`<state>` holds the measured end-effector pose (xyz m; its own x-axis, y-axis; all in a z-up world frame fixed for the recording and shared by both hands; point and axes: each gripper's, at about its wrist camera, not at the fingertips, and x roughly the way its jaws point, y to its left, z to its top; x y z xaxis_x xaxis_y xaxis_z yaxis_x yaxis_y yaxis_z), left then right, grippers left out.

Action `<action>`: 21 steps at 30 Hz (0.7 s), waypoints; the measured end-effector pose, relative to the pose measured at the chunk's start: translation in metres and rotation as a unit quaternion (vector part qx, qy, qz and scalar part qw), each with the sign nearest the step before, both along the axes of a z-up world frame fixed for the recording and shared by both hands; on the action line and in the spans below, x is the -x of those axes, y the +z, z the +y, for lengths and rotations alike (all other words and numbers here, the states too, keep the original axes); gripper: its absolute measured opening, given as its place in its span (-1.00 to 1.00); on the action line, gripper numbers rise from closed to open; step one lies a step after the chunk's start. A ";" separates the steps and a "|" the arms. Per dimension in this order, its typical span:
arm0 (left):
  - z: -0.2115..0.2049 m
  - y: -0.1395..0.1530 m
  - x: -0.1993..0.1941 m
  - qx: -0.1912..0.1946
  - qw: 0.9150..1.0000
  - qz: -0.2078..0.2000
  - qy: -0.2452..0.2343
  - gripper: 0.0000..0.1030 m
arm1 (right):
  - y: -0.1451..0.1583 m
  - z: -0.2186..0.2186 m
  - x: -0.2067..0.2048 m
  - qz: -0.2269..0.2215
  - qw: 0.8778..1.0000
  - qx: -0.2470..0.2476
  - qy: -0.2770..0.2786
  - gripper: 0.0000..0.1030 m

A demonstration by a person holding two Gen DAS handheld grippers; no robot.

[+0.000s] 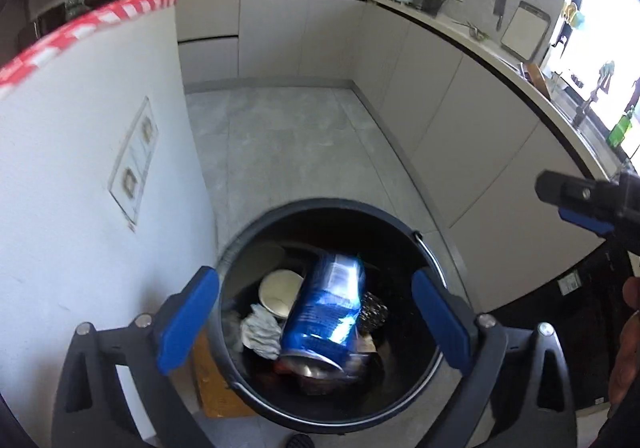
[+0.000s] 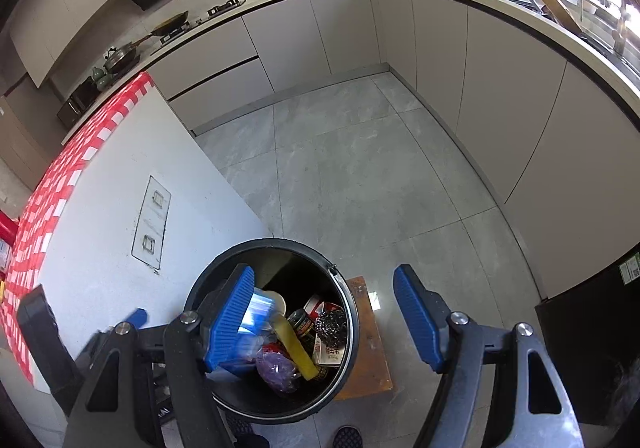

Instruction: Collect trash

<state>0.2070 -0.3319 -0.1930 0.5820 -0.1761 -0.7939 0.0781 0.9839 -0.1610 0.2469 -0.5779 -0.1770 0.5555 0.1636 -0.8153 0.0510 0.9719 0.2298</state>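
Note:
A round black trash bin [image 1: 434, 268] stands on the floor below both grippers; it also shows in the right wrist view [image 2: 348, 308]. My left gripper [image 1: 316, 322] is open above the bin's mouth. A blurred blue can [image 1: 326, 312] sits between its fingers without touching them, over the bin; I cannot tell whether it is falling or resting. It shows blurred in the right wrist view [image 2: 258, 312]. The bin holds a white lid [image 1: 278, 290], crumpled paper [image 1: 260, 332], a steel scourer [image 2: 330, 322] and a yellow strip [image 2: 294, 344]. My right gripper [image 2: 324, 322] is open and empty above the bin.
A white island wall [image 2: 120, 216] with a red checked cloth [image 2: 52, 184] on top stands left of the bin. A wooden board [image 2: 370, 344] lies under the bin. Grey cabinets [image 2: 500, 96] run along the back and right. The tiled floor [image 2: 352, 164] lies beyond the bin.

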 end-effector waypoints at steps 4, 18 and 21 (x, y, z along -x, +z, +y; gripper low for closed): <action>0.004 0.002 0.001 -0.010 1.000 0.000 0.001 0.91 | 0.000 0.000 0.000 0.002 1.000 0.000 -0.002 0.54; 0.030 0.050 0.020 -0.032 0.999 -0.007 0.020 1.00 | 0.003 0.022 0.010 0.023 0.999 0.034 0.020 1.00; 0.036 0.070 0.033 -0.037 0.999 -0.022 0.019 1.00 | 0.023 0.029 0.024 0.019 0.999 0.040 0.029 1.00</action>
<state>0.1744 -0.2959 -0.1232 0.6222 -0.0961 -0.7770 0.0466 0.9952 -0.0857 0.2232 -0.5486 -0.1543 0.5162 0.1280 -0.8468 0.0011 0.9887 0.1500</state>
